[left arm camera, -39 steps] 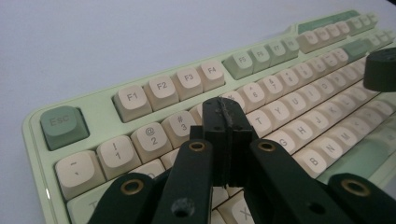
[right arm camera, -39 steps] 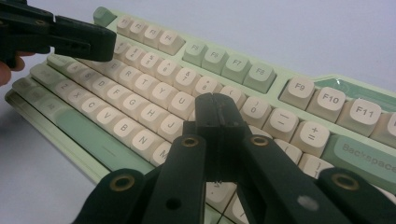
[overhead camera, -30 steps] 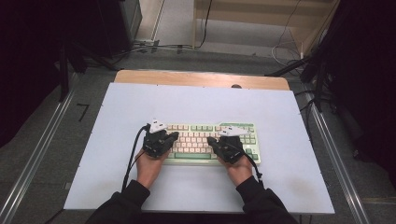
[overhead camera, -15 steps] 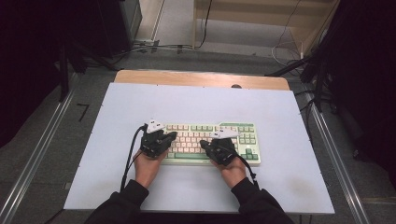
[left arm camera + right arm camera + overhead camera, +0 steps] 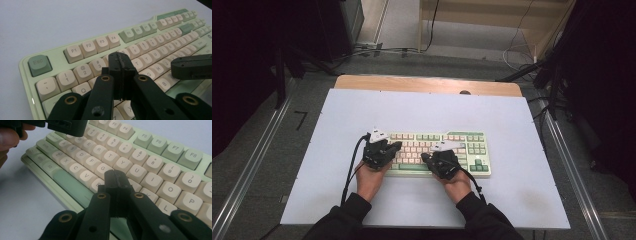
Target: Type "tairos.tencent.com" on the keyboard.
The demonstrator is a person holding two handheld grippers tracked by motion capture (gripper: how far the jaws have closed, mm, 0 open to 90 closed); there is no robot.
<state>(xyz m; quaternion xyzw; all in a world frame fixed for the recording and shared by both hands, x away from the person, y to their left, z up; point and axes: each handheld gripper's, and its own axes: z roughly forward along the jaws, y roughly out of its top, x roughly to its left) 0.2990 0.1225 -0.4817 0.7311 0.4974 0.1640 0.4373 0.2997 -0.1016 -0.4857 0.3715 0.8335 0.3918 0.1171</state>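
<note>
- Pale and bare, our table (image 5: 362,115) carries one green-and-cream keyboard (image 5: 472,142) near its front edge, with a wooden strip along the far side.
- We hold the left gripper (image 5: 121,60) with its jaws pressed together and nothing between them; its tip hangs over the keys around the number and Q rows, towards the keyboard's left end.
- We hold the right gripper (image 5: 116,178) the same way, jaws pressed together and empty, its tip just above the keys near G, H and B, by the middle.
- Whether either tip touches a key we cannot tell.
- Beyond the keyboard the table lies clear to the right and far side.
- We judge the key-pressing work under way; how many keys are done the pictures do not show.
</note>
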